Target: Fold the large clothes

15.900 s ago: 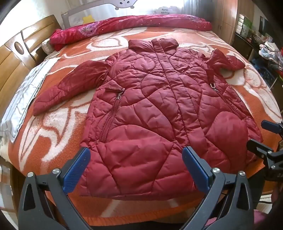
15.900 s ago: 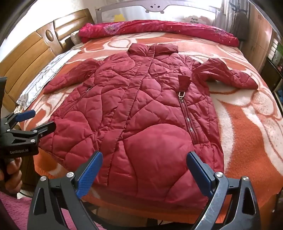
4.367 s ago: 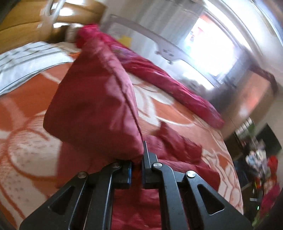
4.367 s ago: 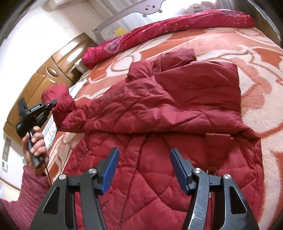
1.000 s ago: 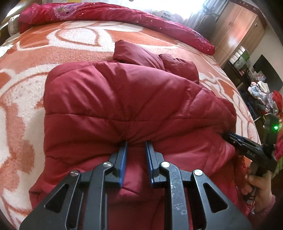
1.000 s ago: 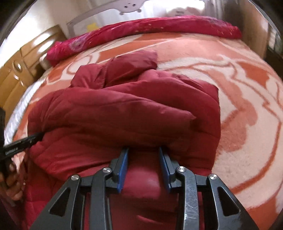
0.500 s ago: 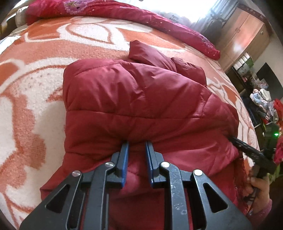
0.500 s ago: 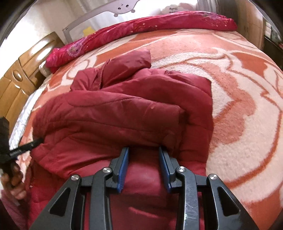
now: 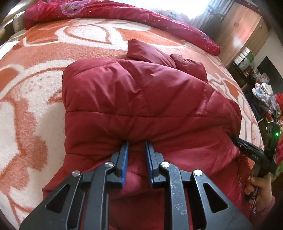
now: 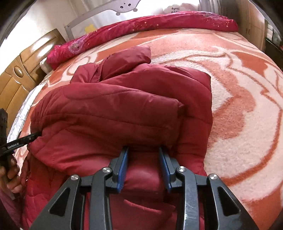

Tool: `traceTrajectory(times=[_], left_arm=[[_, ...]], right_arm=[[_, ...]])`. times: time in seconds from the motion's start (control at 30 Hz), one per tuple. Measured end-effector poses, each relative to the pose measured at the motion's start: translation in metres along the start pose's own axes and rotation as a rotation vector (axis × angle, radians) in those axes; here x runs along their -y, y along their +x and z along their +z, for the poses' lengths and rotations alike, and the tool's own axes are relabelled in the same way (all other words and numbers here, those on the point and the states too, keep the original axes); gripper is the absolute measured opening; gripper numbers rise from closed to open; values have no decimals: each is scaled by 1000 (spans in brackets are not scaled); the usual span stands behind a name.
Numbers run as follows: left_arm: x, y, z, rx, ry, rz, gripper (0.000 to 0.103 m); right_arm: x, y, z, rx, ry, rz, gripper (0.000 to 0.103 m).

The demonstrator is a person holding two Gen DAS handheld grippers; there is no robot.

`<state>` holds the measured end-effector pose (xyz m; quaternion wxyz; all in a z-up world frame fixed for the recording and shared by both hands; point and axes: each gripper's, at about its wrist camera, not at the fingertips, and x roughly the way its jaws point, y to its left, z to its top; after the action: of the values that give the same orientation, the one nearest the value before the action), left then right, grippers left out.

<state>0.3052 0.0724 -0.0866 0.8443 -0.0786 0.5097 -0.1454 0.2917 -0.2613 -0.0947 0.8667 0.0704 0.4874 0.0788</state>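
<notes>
**Both hand-held grippers clamped on the near edge of a folded jacket**

The dark red quilted jacket (image 9: 141,99) lay on the bed, on an orange and white patterned blanket (image 9: 35,99), with its sleeves folded in across the body so that it formed a compact, puffy bundle. Its collar (image 9: 146,51) stuck out at the far end, pointing toward a long crimson quilt (image 9: 109,10) rolled along the far side of the bed.

The left hand-held gripper (image 9: 136,146) had its blue-padded fingers (image 9: 124,159) closed to a narrow gap, pinching a thick fold of the jacket at its near edge, the tips buried under the overhanging padded layer. The right hand-held gripper (image 10: 143,152) gripped the same near edge further along, its jaws a little wider apart and filled with a bulging wad of red fabric. In the left wrist view the right hand-held gripper showed at the right edge, its tips tucked into the jacket's side, held in a hand (image 9: 260,187) with a pink sleeve cuff. In the right wrist view the left hand-held gripper entered from the left edge, tips likewise in the fabric.

A wooden headboard (image 10: 19,79) stood on the left in the right wrist view, and a wooden wardrobe (image 9: 242,35) rose past the bed in the left wrist view.
</notes>
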Motion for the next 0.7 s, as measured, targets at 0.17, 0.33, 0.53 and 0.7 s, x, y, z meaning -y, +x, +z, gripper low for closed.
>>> traceTrajectory(times=[0.17, 0.33, 0.53, 0.7], left_arm=[[-2, -15, -3, -1, -6, 10, 17], [-13, -37, -18, 13, -7, 41, 17], [-30, -52, -35, 14, -61, 53, 17], [-34, -71, -51, 35, -86, 42, 17]], right_arm=[[4, 2, 1, -5, 13, 14, 33], [6, -4, 0, 7, 15, 19, 34], [8, -20, -1, 15, 38, 15, 37], [4, -42, -3, 30, 41, 27, 39]])
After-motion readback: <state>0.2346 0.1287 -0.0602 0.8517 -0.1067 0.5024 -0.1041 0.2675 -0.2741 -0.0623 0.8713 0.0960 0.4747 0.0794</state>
